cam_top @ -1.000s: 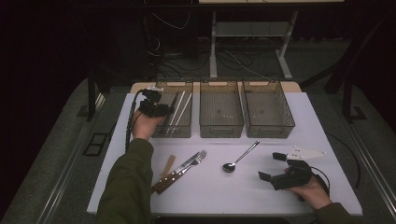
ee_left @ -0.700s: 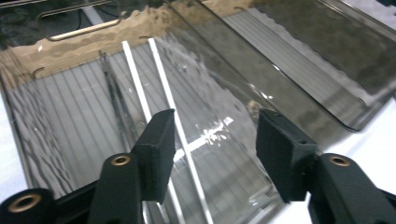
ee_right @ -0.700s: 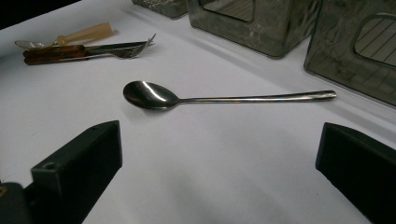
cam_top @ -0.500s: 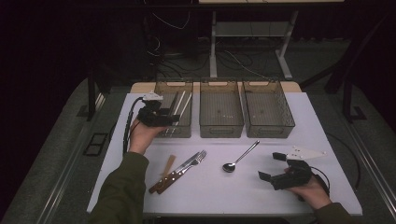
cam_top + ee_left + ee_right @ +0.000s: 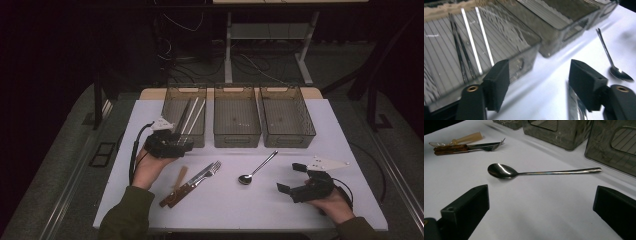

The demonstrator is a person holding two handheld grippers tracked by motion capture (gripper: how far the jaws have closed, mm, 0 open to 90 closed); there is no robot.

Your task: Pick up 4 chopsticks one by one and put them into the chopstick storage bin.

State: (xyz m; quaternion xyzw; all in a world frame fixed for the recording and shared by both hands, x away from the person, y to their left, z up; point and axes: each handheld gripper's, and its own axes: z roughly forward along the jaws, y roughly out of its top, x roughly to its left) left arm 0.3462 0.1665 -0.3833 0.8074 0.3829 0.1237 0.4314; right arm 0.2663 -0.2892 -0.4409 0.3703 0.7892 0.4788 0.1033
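Chopsticks binned in left tray; spoon, fork remain. My left claw just opened, empty; right claw wide, empty.

Left black two-jaw gripper held in the left hand at the near end of the left-most smoky clear plastic bin, forearm in an olive sleeve slanting up from the near edge. Jaws just been opening, now apart, nothing between them. Right black two-jaw gripper low, well right of that bin, in the right hand; jaws wide, nothing gripped.
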